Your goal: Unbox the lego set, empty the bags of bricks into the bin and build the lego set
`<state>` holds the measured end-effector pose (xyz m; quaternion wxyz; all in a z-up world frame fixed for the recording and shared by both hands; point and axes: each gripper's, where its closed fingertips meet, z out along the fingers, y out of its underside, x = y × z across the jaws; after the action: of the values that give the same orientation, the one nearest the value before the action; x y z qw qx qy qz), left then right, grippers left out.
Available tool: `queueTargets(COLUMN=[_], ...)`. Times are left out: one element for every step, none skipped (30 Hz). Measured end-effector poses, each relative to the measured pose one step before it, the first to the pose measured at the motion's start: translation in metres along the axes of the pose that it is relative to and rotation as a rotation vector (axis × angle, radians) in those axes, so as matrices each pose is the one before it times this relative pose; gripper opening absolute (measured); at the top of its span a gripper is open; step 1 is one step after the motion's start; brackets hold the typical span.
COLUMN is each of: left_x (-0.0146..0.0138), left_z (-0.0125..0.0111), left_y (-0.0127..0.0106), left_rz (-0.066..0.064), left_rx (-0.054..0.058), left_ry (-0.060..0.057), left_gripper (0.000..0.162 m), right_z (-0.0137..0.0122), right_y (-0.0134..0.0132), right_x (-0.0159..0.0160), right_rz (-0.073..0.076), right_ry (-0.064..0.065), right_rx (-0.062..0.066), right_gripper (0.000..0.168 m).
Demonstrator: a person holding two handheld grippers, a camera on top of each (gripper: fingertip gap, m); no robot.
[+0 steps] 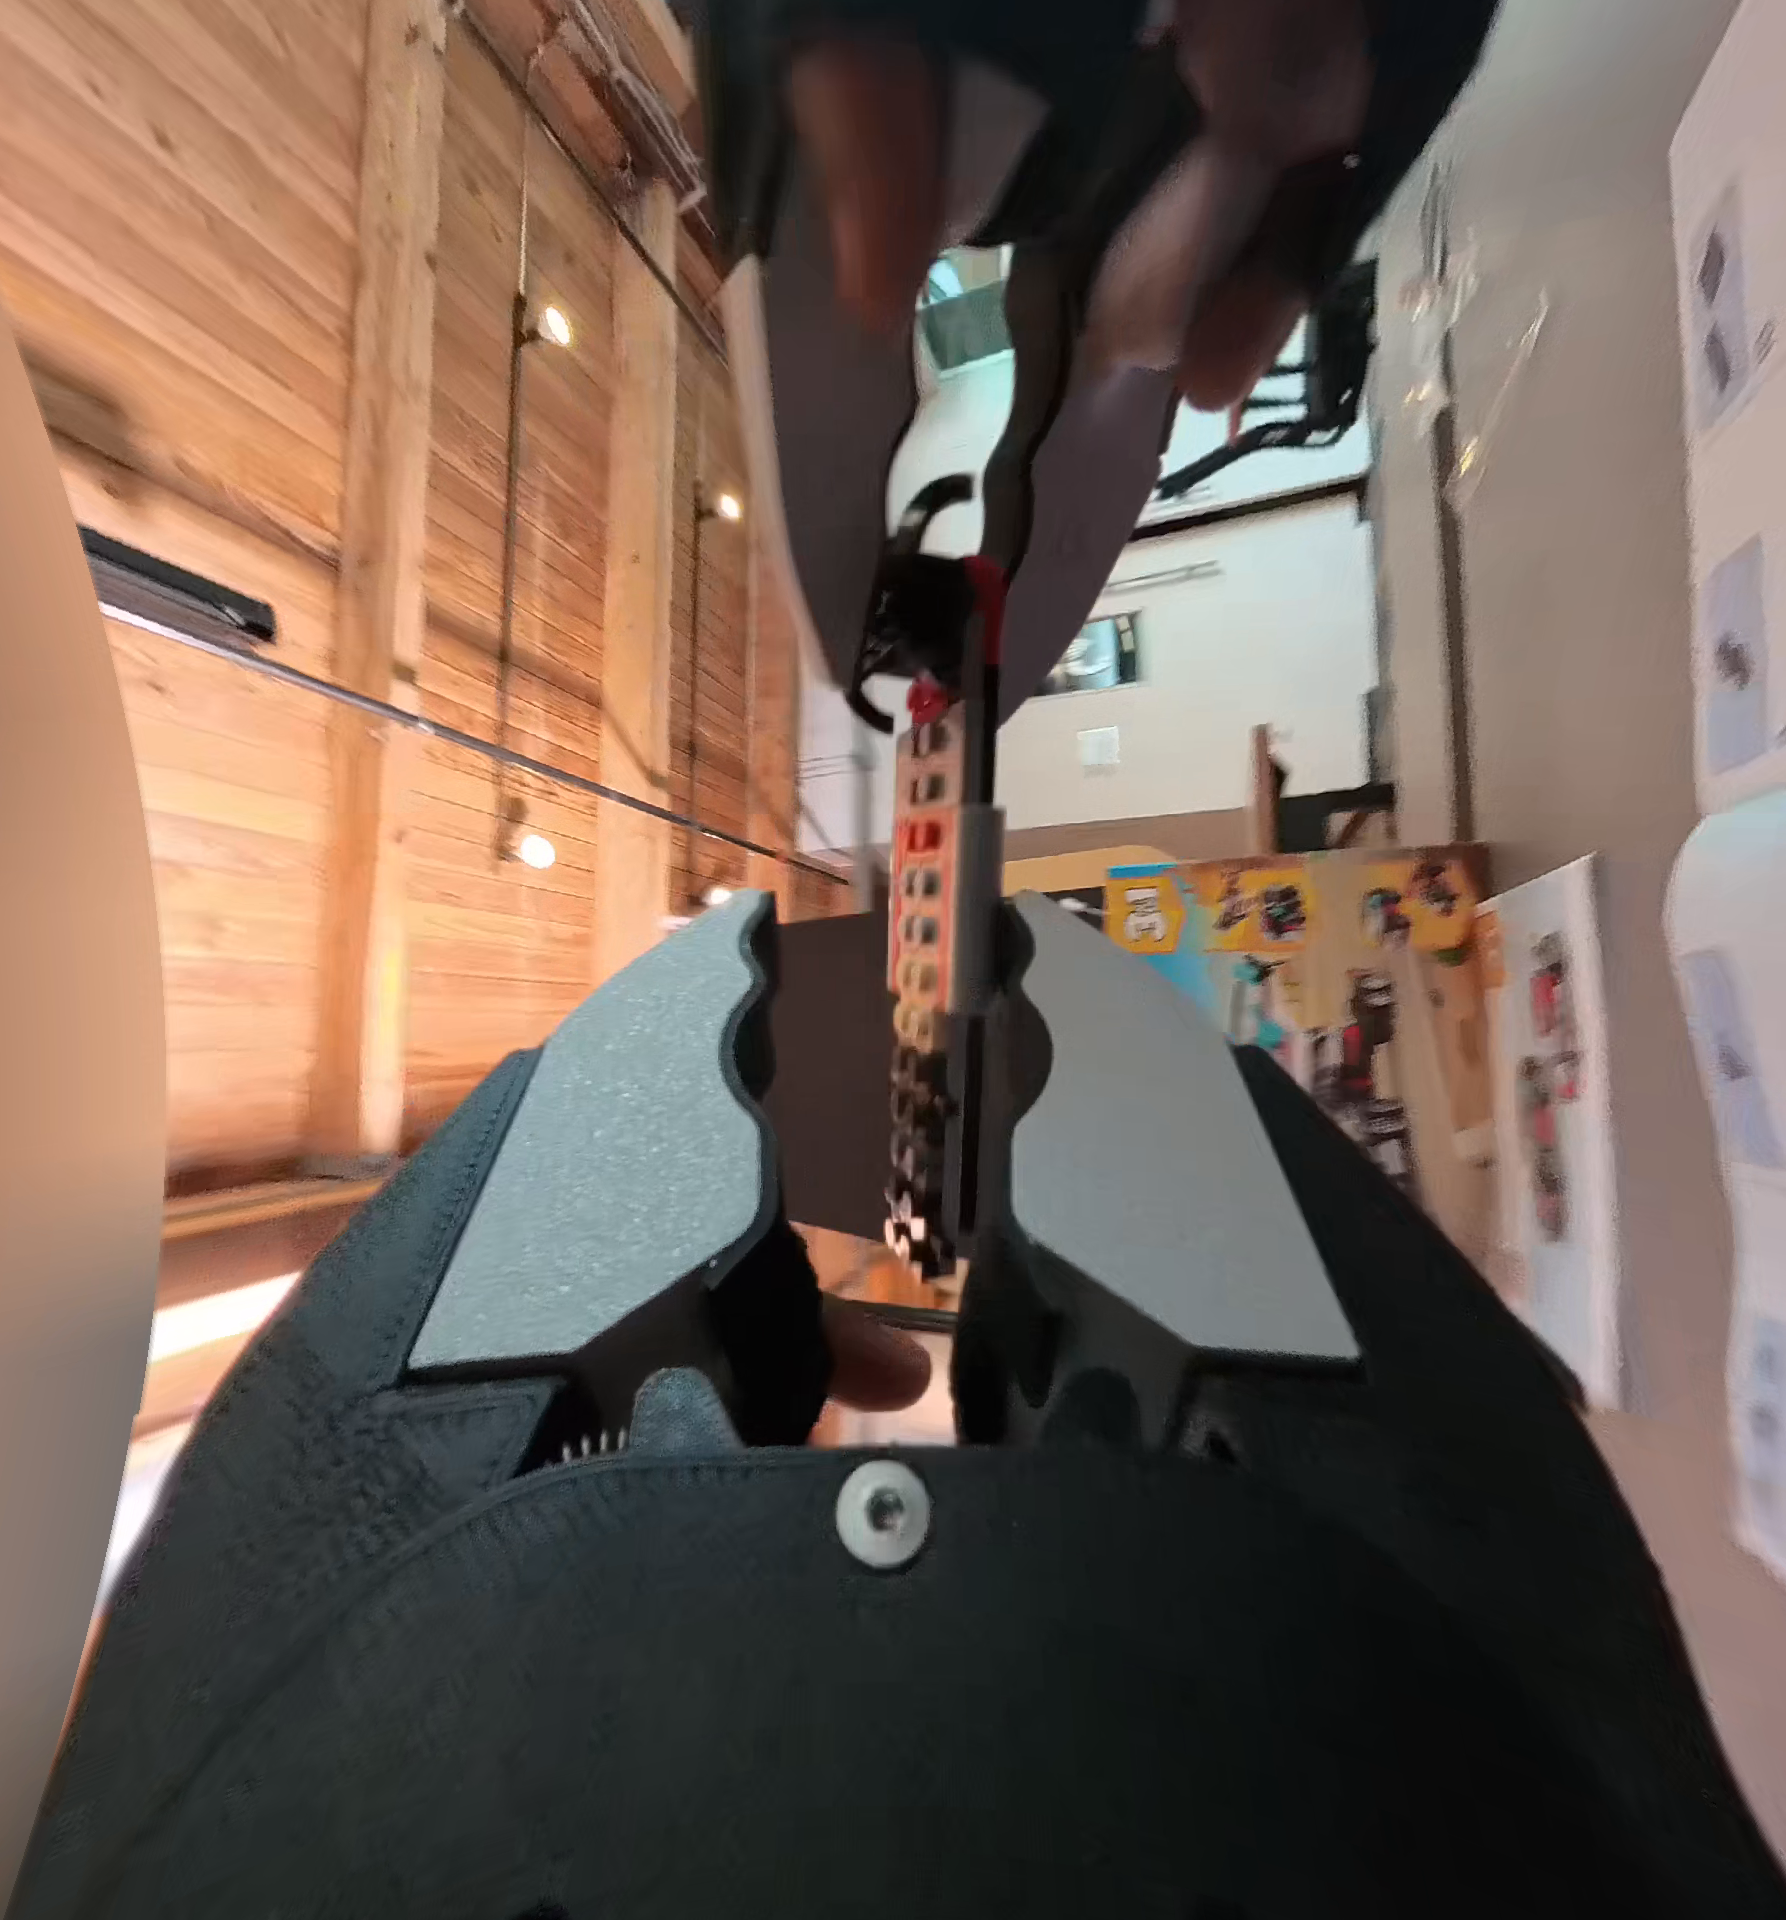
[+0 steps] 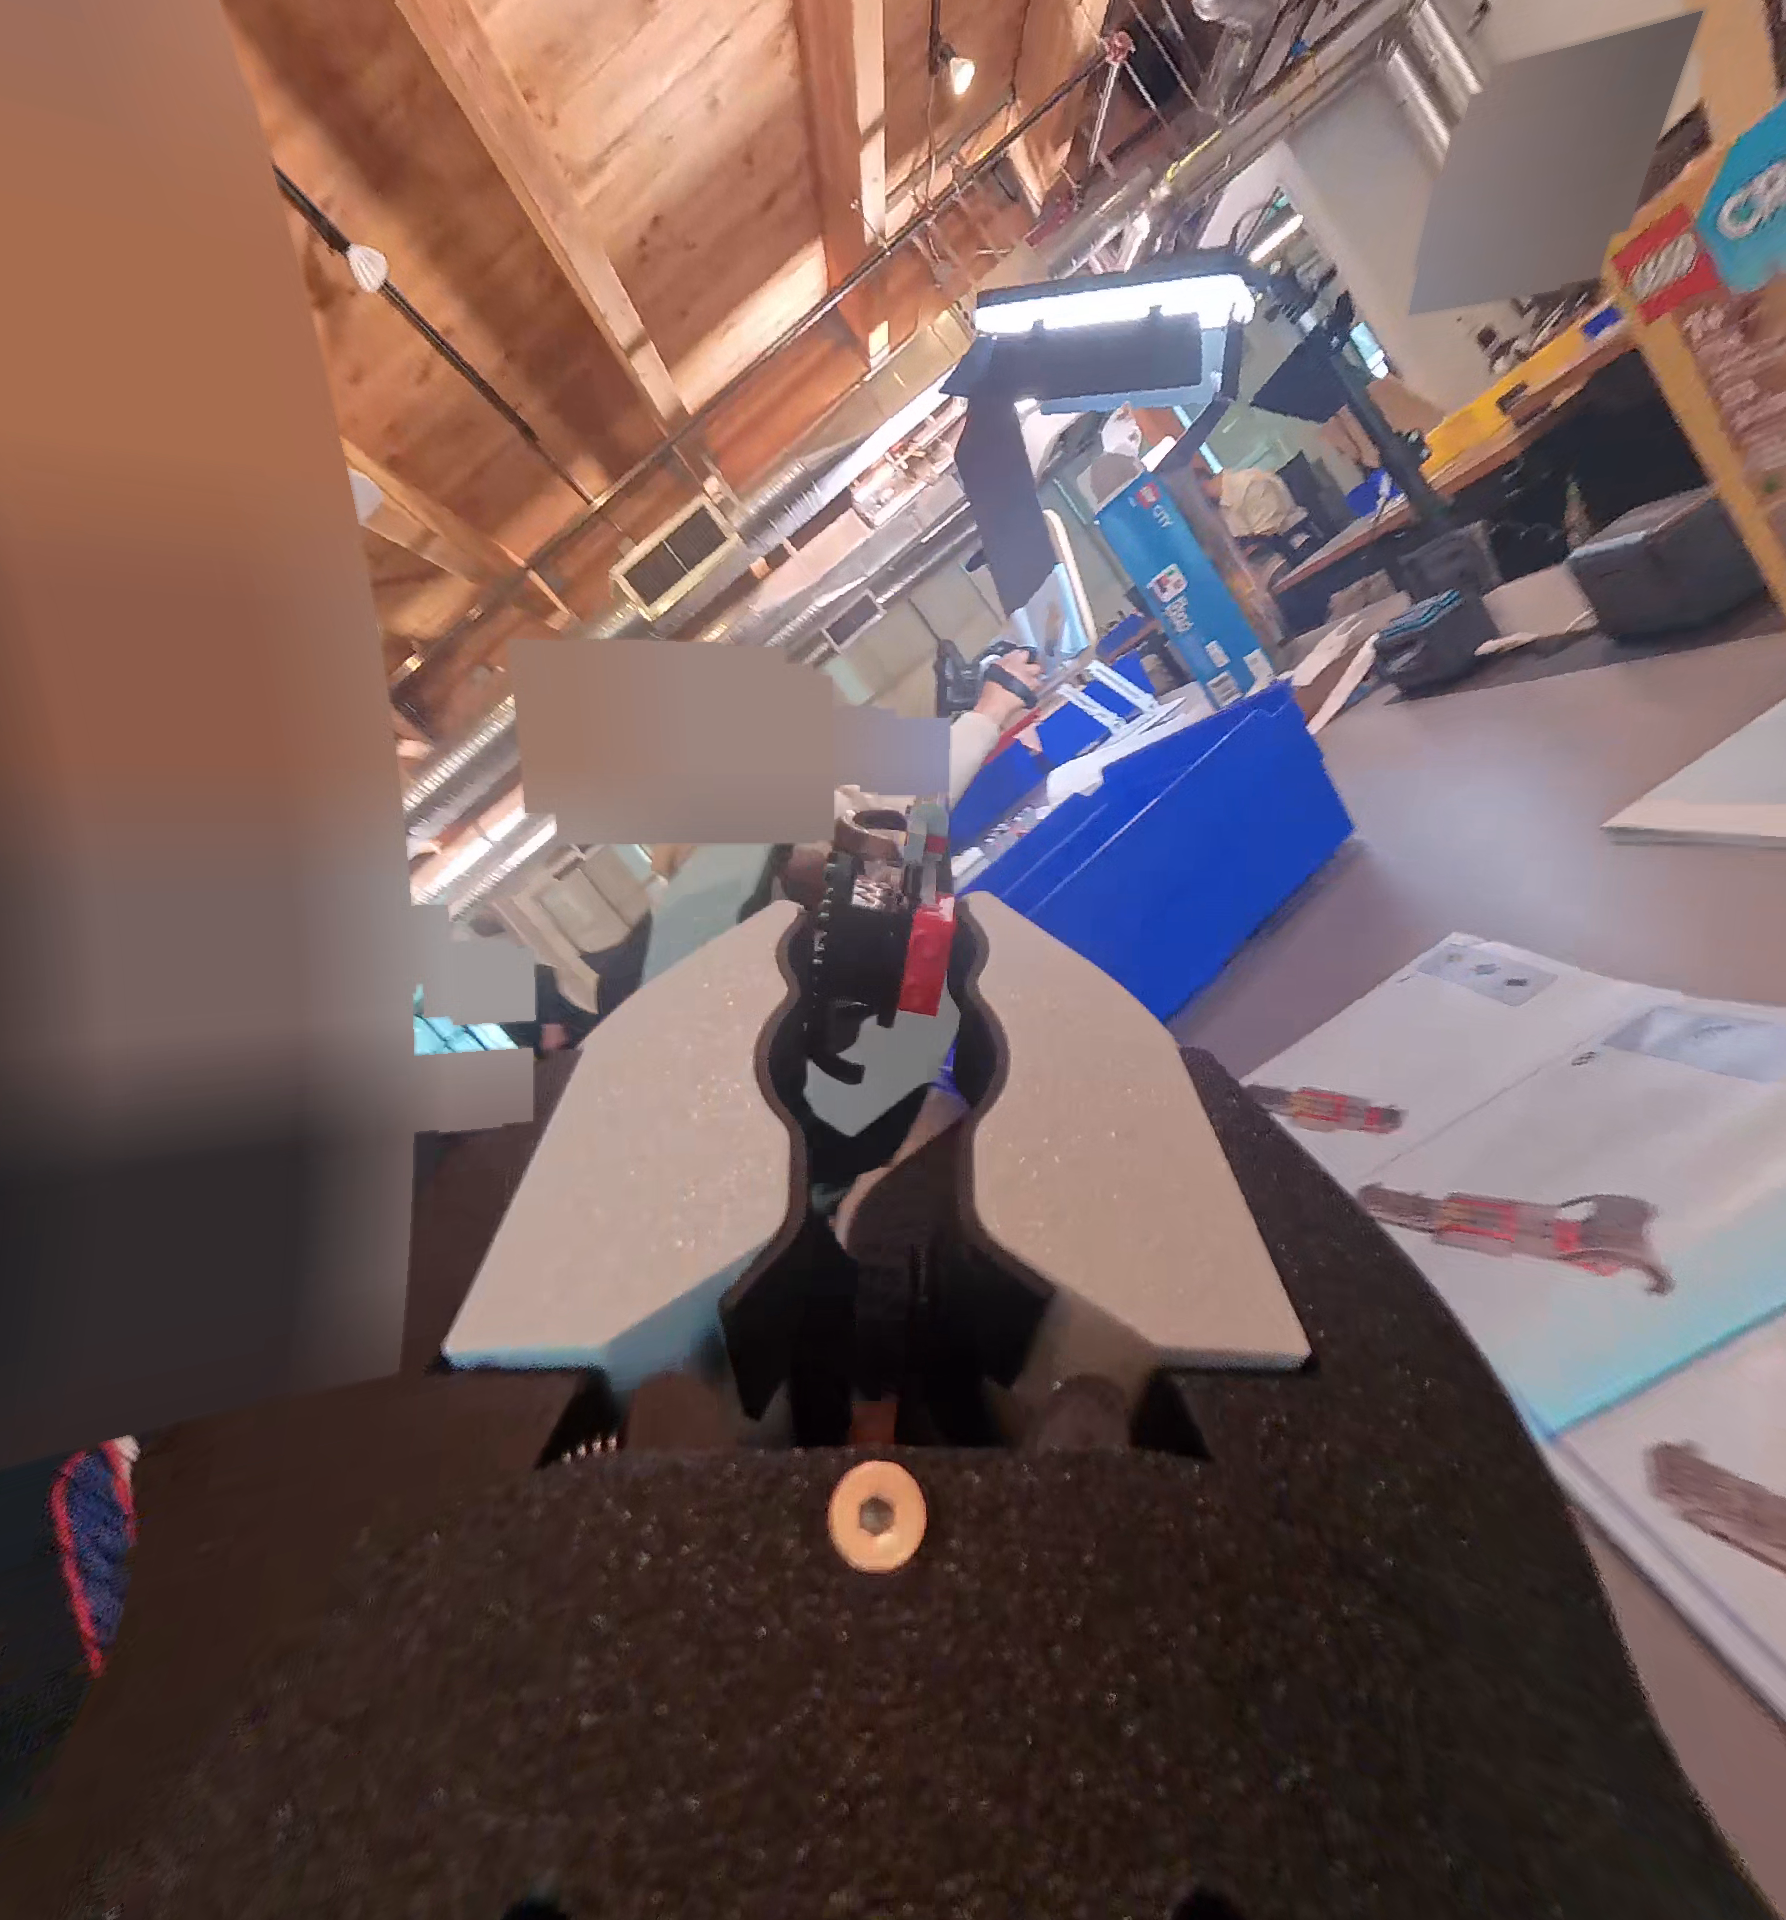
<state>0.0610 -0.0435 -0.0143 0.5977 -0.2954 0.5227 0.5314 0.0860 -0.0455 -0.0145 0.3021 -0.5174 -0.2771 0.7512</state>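
My half-built model (image 1: 936, 997), a long strip of tan, red and black bricks, stands on end in the air, its black-and-red tip (image 2: 873, 940) pinched at one end. The blue bin (image 2: 1180, 862) sits on the worktop beside the open booklet (image 2: 1554, 1164)

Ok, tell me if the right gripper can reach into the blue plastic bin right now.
Probably not yet: the right gripper has its jaws shut on a black and red brick assembly, so they are occupied. The blue plastic bin itself looks unobstructed.

Bright ceiling lamps (image 1: 554, 325), motion blur, wide-angle edge warping.
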Motion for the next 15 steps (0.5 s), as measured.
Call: queueTargets(left_x=[0.00209,0.00480,0.00638,0.00687,0.00685,0.00625,0.00740,0.00987,0.01046,0.00957,0.00909,0.00849,0.00700,0.00533,0.00312], left_z=[-0.00168,-0.00166,-0.00187,-0.00241,-0.00287,-0.00307,-0.00263,-0.00111,0.00090,0.00309,0.00499,0.00610,0.00655,0.00624,0.00533], left_y=[0.00082,0.00100,0.00096,-0.00016,-0.00134,-0.00222,-0.00260,-0.00268,-0.00160,0.00011,0.00194,0.00329,0.00398,0.00377,0.00318], left_rz=[-0.0949,-0.1168,-0.1273,-0.1210,-0.1084,-0.1003,-0.0928,-0.0828,-0.0702,-0.0475,-0.0196,0.0080,0.0285,0.0359,0.0406], left_rx=[-0.0029,-0.0077,-0.0099,-0.0006,0.0113,0.0167,0.0182,0.0162,0.0099,0.0007,-0.0091,-0.0222,-0.0340,-0.0383,-0.0368], left_ry=[0.0438,0.0672,0.0777,0.0756,0.0665,0.0514,0.0472,0.0546,0.0494,0.0363,0.0285,0.0241,0.0166,0.0096,0.0005], left_gripper=[0.045,0.051,0.056,0.060,0.063,0.067,0.069,0.069,0.070,0.070,0.070,0.070,0.069,0.066,0.062], right_z=[-0.00385,-0.00412,-0.00454,-0.00542,-0.00627,-0.00684,-0.00644,-0.00534,-0.00412,-0.00281,-0.00164,-0.00061,-0.00021,0.00010,0.00011], right_y=[-0.00037,0.00242,0.00273,0.00228,0.00411,0.00620,0.00778,0.00773,0.00575,0.00397,0.00403,0.00386,0.00324,0.00298,0.00246], right_x=[0.00196,0.00327,0.00019,-0.00141,0.00008,0.00039,0.00085,0.00099,-0.00009,-0.00056,0.00000,0.00170,0.00234,0.00163,0.00091], right_rz=[-0.0570,-0.0736,-0.0905,-0.0882,-0.0692,-0.0576,-0.0208,0.0181,0.0359,0.0427,0.0486,0.0463,0.0376,0.0299,0.0252], right_ry=[0.0231,0.0356,0.0219,0.0199,0.0276,0.0227,0.0164,0.0078,-0.0049,-0.0119,-0.0129,-0.0030,0.0011,-0.0023,-0.0033], right_rx=[-0.0181,-0.0443,-0.0476,-0.0434,-0.0591,-0.0674,-0.0667,-0.0525,-0.0232,-0.0019,0.0004,0.0031,0.0068,0.0055,0.0050], right_gripper=[0.024,0.024,0.024,0.026,0.023,0.024,0.024,0.024,0.024,0.024,0.024,0.024,0.025,0.025,0.025])
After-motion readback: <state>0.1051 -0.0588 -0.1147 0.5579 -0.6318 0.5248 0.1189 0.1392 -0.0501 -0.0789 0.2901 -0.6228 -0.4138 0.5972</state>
